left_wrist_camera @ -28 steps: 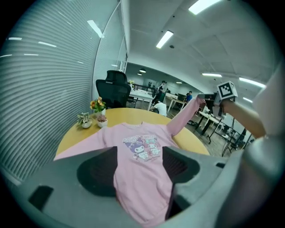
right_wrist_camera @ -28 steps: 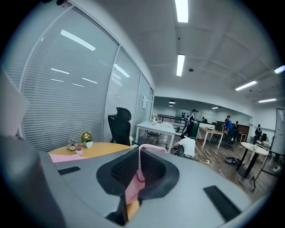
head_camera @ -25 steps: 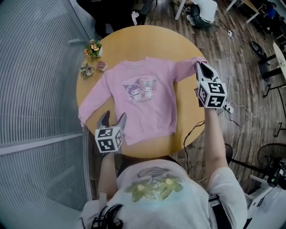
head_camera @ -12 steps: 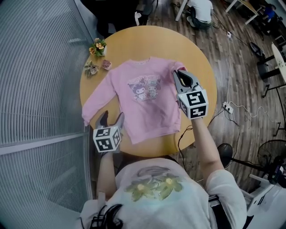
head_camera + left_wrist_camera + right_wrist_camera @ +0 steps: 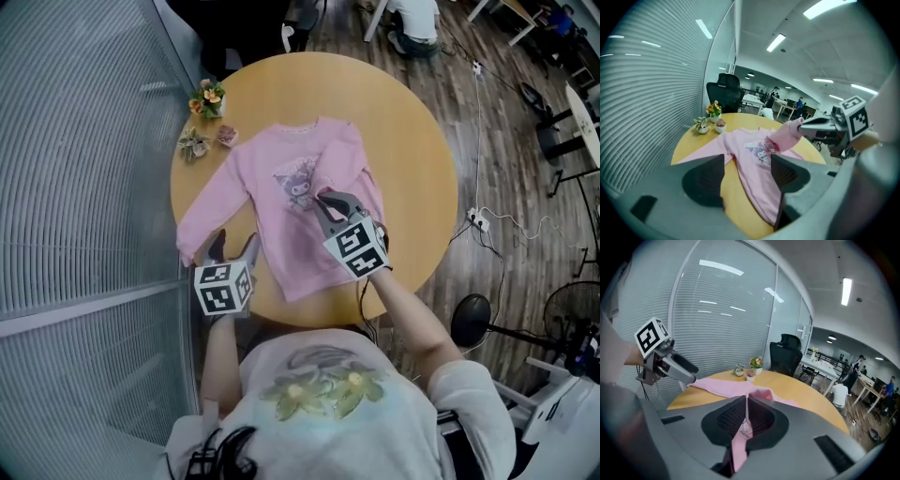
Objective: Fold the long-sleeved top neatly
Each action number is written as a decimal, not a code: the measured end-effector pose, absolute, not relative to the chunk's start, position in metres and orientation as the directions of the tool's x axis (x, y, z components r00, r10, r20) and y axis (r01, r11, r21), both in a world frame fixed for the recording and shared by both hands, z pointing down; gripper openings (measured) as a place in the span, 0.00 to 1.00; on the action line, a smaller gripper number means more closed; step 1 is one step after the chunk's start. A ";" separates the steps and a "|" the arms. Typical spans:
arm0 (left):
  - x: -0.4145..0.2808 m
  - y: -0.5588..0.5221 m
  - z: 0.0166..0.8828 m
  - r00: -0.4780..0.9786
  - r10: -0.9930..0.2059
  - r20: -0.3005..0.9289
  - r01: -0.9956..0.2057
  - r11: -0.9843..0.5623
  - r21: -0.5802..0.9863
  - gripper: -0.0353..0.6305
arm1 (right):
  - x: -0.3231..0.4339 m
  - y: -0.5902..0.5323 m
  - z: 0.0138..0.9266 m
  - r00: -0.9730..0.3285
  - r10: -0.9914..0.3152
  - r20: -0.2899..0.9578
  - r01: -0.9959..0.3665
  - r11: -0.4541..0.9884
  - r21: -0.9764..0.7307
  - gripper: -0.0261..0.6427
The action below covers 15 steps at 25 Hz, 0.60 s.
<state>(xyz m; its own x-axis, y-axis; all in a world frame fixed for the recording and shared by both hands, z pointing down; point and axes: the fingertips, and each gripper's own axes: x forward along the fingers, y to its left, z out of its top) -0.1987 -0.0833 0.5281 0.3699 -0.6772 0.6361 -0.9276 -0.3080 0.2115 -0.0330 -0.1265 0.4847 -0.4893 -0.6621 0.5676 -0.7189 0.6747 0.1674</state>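
A round wooden table [image 5: 403, 141] stands on a plank floor [image 5: 487, 112], close against a ribbed glass wall [image 5: 84, 169]. Three little potted plants [image 5: 208, 97] sit by its far left rim, and a black chair [image 5: 724, 96] stands beyond it.

The pink top [image 5: 272, 211] lies face up across the middle of the table, hem toward the person. The right gripper [image 5: 323, 199] has its jaws pinched tight on the cuff of one sleeve [image 5: 342, 169]. In the right gripper view a strip of pink cloth runs between the pads [image 5: 733, 417]. That sleeve is drawn in from the shoulder across the chest, and its end is lifted just above the cartoon print [image 5: 298, 180].

The other sleeve [image 5: 202, 220] lies flat, stretched toward the table's near left edge. The left gripper [image 5: 234, 244] hovers there, just beside that cuff and the hem corner. Its jaws stand wide apart with nothing gripped. Between them the left gripper view shows only bare tabletop and the top's hem further off.
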 end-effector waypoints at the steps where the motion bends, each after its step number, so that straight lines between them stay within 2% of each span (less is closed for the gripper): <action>1: -0.201 -0.084 0.529 0.372 -0.675 0.637 -0.926 -0.311 0.212 0.51 | -0.042 -0.121 0.497 -0.491 -0.641 0.590 -0.705 0.690 0.163 0.07; 6: -0.214 -0.085 0.534 0.378 -0.664 0.645 -0.923 -0.321 0.211 0.51 | -0.080 -0.098 0.554 -0.482 -0.564 0.670 -0.684 0.721 0.115 0.07; 15: -0.242 -0.089 0.554 0.401 -0.637 0.658 -0.913 -0.335 0.232 0.51 | -0.114 -0.088 0.640 -0.401 -0.499 0.768 -0.745 0.666 0.044 0.07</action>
<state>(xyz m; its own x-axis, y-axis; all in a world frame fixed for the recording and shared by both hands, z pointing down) -0.2422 -0.0893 0.5543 0.4012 -0.6374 0.6579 -0.9131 -0.3351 0.2322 -0.1136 -0.0879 0.6405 -0.4013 -0.4991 0.7680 -0.7447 0.6660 0.0437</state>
